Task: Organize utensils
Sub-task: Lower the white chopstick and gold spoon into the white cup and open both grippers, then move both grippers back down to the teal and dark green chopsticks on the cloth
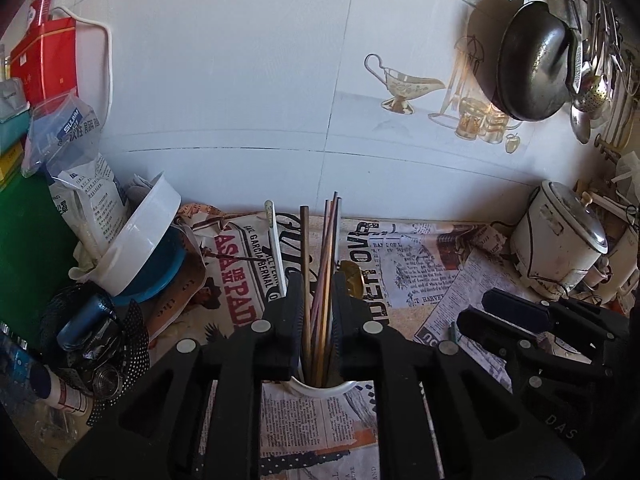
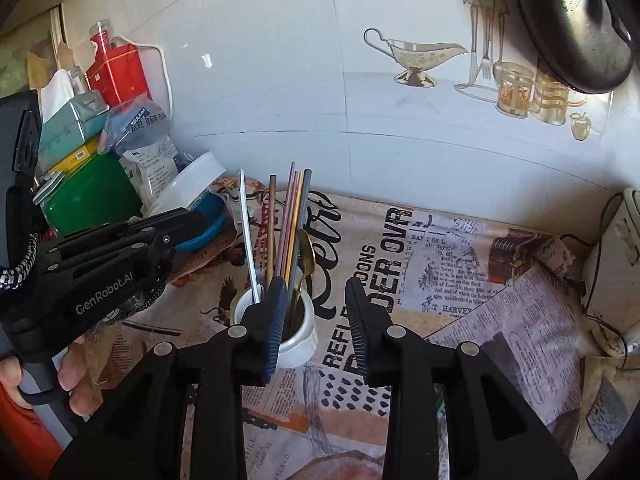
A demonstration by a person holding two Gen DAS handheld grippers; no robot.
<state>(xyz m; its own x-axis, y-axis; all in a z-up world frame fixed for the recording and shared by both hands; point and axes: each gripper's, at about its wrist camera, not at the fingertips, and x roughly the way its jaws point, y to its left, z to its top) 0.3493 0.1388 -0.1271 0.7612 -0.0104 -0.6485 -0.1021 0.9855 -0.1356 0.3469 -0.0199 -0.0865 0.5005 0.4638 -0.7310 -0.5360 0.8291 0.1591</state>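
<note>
A: Where's the stuff?

B: White cup [image 2: 298, 330] sits on the newspaper-covered desk [image 2: 460, 280], centre of the right wrist view. Chopsticks [image 2: 294, 220], a white spoon [image 2: 249, 240] and a gold spoon [image 2: 306, 256] stand in it, leaning toward 12 o'clock.

A: Tools?

B: My left tool [image 1: 316, 312] has its fingers close either side of the chopsticks above the cup rim. Clamped or just near, I can't tell. My right tool [image 2: 316, 320] is spread wide, nothing in it, its left finger just in front of the cup, the gap open toward 3 o'clock.

A: Step in hand?

B: My guess: bunching the chopsticks upright in the cup.

A: How to do it well?

B: Squeeze gently and low on the bundle, keep it vertical, don't drag sideways or the cup tips. Right tool should brace the cup from 3 o'clock. Watch the gold spoon at 1 o'clock, it could get levered out.
</note>
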